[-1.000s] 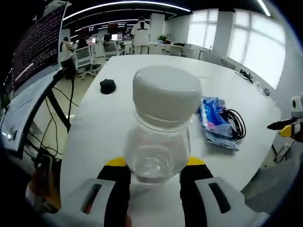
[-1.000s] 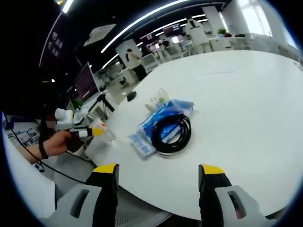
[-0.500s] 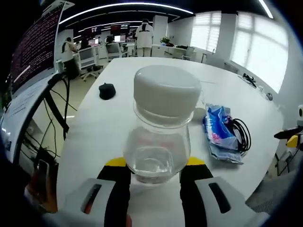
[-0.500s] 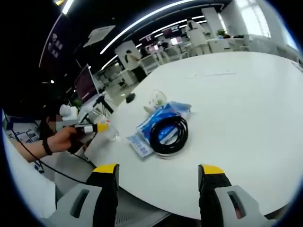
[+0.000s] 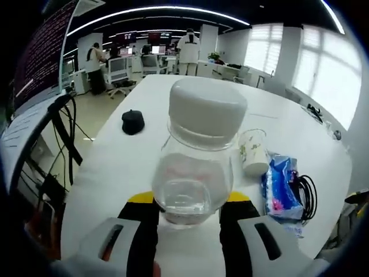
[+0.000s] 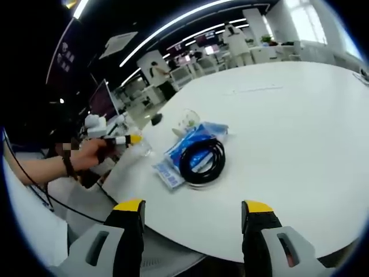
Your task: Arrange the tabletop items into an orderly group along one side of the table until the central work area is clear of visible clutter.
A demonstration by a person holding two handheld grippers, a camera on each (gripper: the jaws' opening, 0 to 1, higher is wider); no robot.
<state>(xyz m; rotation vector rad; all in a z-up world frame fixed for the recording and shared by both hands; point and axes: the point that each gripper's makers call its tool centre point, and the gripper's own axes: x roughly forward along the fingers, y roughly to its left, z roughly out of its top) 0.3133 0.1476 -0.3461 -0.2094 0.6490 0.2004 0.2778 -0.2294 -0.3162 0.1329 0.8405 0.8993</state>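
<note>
Big white tabletop (image 5: 144, 167) sweeping out ahead of the left gripper (image 5: 188, 216), and most of it bare, which is the point: the loose things sit bunched toward one edge so the middle can open up. Beyond the left fingers and off to their right lies the blue packet (image 5: 281, 193) with the coiled black cable (image 5: 305, 193) resting on top of it, a tidy stack rather than two scattered pieces. Just past that, a paper cup (image 5: 253, 151) lying tipped on its side, near the packet. Far ahead and to the left of the fingers, a small black object (image 5: 133, 122), well apart from the rest — my read is that it needs gathering in.

Now the carry: the clear jar (image 5: 199, 164) with its white lid (image 5: 207, 109) sits upright between the left fingers, pinched low on its body, which I judge keeps it steady for setting down beside the group.

Right gripper (image 6: 193, 222): fingers spread wide, nothing between them, held back off the tabletop edge, free for the next pick.
</note>
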